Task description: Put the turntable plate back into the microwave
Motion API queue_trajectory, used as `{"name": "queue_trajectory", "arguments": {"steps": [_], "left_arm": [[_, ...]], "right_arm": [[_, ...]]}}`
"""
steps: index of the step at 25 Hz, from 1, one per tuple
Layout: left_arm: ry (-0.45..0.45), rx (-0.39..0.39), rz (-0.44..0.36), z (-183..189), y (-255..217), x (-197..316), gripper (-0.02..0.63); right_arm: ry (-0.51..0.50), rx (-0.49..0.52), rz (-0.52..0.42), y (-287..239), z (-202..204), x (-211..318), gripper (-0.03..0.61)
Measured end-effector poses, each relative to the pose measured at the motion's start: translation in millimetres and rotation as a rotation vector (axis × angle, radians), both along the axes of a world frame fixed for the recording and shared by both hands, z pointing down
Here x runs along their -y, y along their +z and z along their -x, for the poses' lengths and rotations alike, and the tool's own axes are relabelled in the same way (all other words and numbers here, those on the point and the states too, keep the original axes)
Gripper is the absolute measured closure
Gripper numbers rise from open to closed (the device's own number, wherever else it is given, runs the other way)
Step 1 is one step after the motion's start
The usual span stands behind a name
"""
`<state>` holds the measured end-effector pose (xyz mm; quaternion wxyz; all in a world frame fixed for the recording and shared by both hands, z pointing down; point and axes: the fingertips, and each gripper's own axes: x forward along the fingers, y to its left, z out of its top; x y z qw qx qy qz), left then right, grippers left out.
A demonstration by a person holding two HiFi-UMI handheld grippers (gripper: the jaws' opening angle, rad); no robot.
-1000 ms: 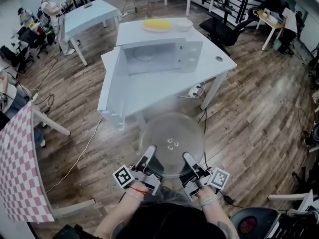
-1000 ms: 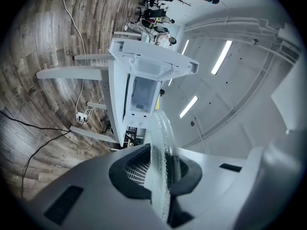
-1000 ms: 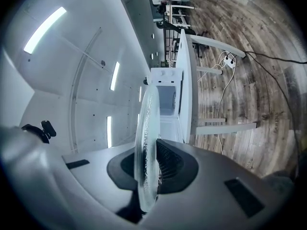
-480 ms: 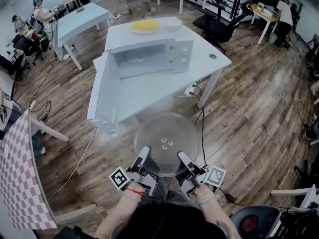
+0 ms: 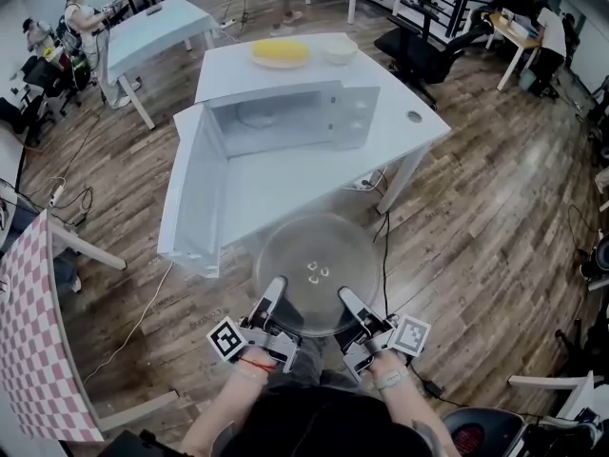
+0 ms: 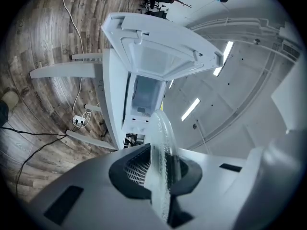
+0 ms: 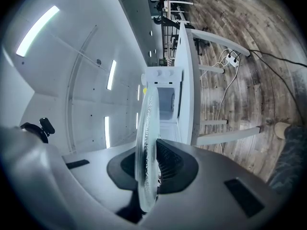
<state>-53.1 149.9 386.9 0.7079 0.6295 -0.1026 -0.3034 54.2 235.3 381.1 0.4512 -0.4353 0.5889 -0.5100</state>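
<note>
The clear glass turntable plate [image 5: 316, 267] hangs level over the floor, just short of the white table's [image 5: 285, 193] near edge. My left gripper [image 5: 276, 291] is shut on the plate's near left rim. The right gripper [image 5: 345, 299] is shut on its near right rim. The white microwave [image 5: 290, 114] stands on the table with its door [image 5: 190, 198] swung wide to the left and its cavity showing. In the left gripper view the plate's edge [image 6: 160, 138] runs between the pads, with the microwave [image 6: 144, 92] ahead. The right gripper view shows the plate's rim [image 7: 145, 128] clamped and the microwave [image 7: 165, 99] beyond.
A yellow dish [image 5: 280, 51] and a white bowl [image 5: 341, 49] sit on top of the microwave. A power strip [image 5: 366, 181] and cables lie under the table. A checkered table [image 5: 33, 331] is at the left, an office chair [image 5: 419, 50] at the back right, and people at far desks.
Both grippers have carried the plate a little closer to the table and the open microwave; the grip on the rim is the same.
</note>
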Motion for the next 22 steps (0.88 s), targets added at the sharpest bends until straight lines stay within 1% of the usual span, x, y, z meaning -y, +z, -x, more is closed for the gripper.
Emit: {"name": "queue_trajectory", "arguments": {"steps": [6,10,15,22], "left_arm": [[-0.030,-0.008,-0.009,-14,-3,37,0.580],[-0.057,-0.007,-0.002,-21,-2,58,0.580],[-0.088,-0.009,0.008,-23,1,79,0.580],[-0.108,-0.001,0.024,-34,8,105,0.580]], "right_arm": [[-0.032,-0.017,-0.006,-1,-17,40,0.539],[-0.056,-0.007,-0.005,-2,-25,65,0.538],[-0.084,-0.005,-0.001,0,-30,88,0.538],[-0.102,0.002,0.012,7,-42,116,0.538]]}}
